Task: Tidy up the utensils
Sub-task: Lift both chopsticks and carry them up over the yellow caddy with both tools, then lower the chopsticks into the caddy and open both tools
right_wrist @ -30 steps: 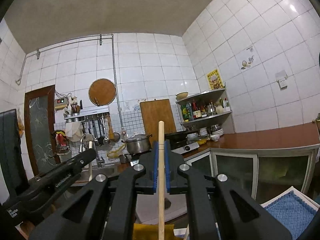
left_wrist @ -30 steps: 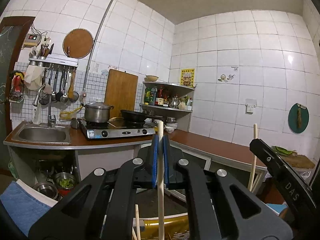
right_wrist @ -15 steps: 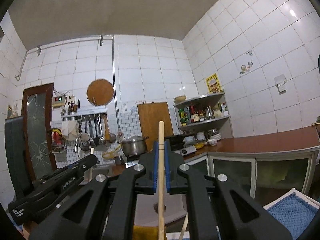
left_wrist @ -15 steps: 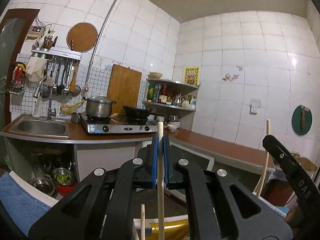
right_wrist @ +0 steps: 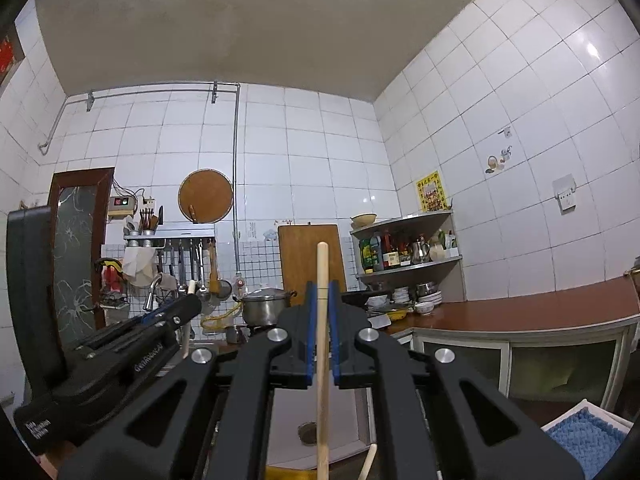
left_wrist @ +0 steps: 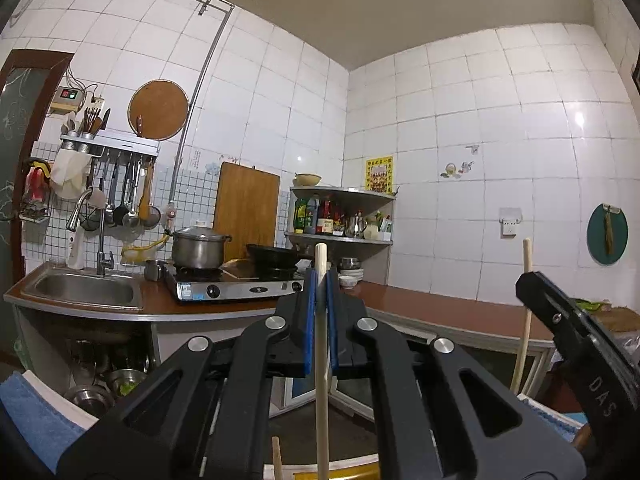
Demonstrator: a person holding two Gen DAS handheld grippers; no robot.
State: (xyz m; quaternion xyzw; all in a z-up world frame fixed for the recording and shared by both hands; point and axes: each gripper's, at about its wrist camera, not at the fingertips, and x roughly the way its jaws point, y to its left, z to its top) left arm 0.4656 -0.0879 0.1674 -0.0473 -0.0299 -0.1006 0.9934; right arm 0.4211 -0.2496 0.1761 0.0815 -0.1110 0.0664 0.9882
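1. Since the earlier frame the left wrist view has tipped and sunk a little: the stove and sink sit higher in it, while the chopstick in the left gripper (left_wrist: 319, 316) keeps its place between the blue pads.
2. That left chopstick (left_wrist: 321, 360) stands upright, pinched by fingers pressed together on it, its tip above the pads.
3. The right chopstick (right_wrist: 322, 340) is likewise upright, pinched in the right gripper (right_wrist: 321, 320), whose fingers are closed tight on it.
4. More pale sticks (left_wrist: 276, 456) poke up below, beside something yellow (left_wrist: 340, 474) at the bottom edge; what it is I cannot tell.
5. Judged step: both chopsticks are lifted and carried, not yet put away.
6. Next move likely calls for lowering each stick end-first into its holder, keeping it vertical, then easing the fingers apart.
7. Beyond lie the kitchen surface (left_wrist: 420, 304), stove (left_wrist: 236, 288) and sink (left_wrist: 84, 290), well apart.
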